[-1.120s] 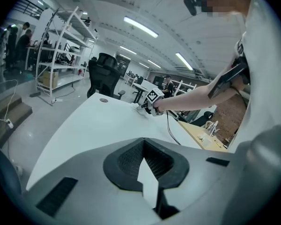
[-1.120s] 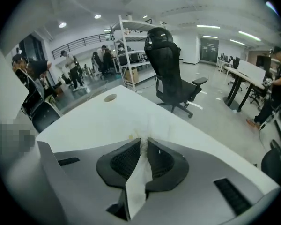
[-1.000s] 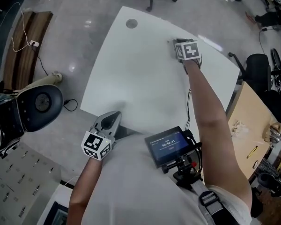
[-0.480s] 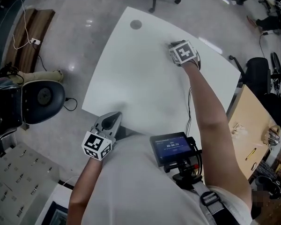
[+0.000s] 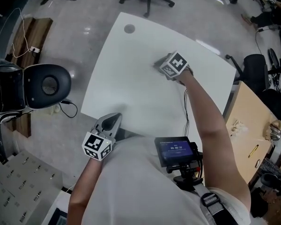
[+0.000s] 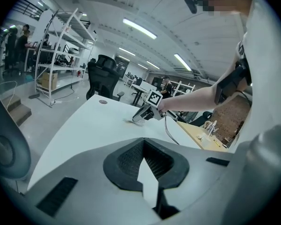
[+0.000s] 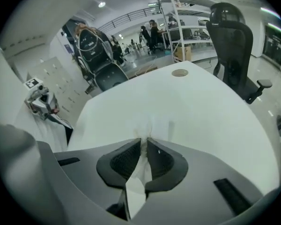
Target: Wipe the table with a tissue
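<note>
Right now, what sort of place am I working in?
Likely an open-plan office or lab workspace. There is a white table with a black swivel chair beside it, metal shelving further back, and strip lights overhead.

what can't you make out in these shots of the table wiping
- The white tissue: in the head view the right hand-held gripper and its marker cube cover it; only the right gripper view shows it pinched.
- Writing on the black screen: head view, too small.
- Small things on the tan desk: head view, tiny, partly cut by the right edge.
- Which part of the white table is wiped: no marks show.
</note>
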Demonstrator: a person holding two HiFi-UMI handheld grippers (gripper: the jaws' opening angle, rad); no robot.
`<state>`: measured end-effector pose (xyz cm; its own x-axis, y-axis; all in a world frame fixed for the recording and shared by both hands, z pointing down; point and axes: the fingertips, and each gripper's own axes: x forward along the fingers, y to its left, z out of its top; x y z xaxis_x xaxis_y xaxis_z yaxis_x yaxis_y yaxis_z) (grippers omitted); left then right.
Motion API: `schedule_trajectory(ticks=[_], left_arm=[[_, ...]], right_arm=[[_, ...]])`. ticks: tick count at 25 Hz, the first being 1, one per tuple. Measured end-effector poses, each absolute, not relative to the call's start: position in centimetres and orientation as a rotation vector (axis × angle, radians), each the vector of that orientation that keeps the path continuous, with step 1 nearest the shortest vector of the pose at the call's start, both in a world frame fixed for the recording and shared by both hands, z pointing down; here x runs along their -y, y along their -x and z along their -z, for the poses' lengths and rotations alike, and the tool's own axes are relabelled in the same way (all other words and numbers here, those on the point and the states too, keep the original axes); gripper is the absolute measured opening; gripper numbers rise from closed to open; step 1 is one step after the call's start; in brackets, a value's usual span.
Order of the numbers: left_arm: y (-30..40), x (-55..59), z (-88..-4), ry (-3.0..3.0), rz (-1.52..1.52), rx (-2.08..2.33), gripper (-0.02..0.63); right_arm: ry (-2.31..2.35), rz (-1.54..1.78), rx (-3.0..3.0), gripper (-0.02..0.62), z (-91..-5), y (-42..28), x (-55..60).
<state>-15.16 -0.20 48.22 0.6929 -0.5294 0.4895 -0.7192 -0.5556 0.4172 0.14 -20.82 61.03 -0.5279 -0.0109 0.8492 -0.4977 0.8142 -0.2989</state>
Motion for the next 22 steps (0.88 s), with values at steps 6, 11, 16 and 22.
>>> schedule_trajectory(ticks=[6,11,16,22], left_arm=[[13.8,0.4,-48.0,-2.357,-0.43,0.884,0.006],[11.1,0.2,-47.7,-2.423,-0.442,0.808,0.005],[8.6,-0.1,-47.2,-2.481,-0.455,0.739,0.005],[7.2,0.5,-46.7,-2.53,-0.485,0.661,0.005]], right_arm=[[-0.414,-0.798,2.256,0.049,-57.7,0.1,15.6],[-0.535,-0.852,2.398,0.049,-54.4,-2.6,11.3],[-0.719,-0.897,2.515,0.049,-51.1,-6.2,7.9],[-1.001,-0.897,2.565,0.049,-48.4,-10.0,5.4]])
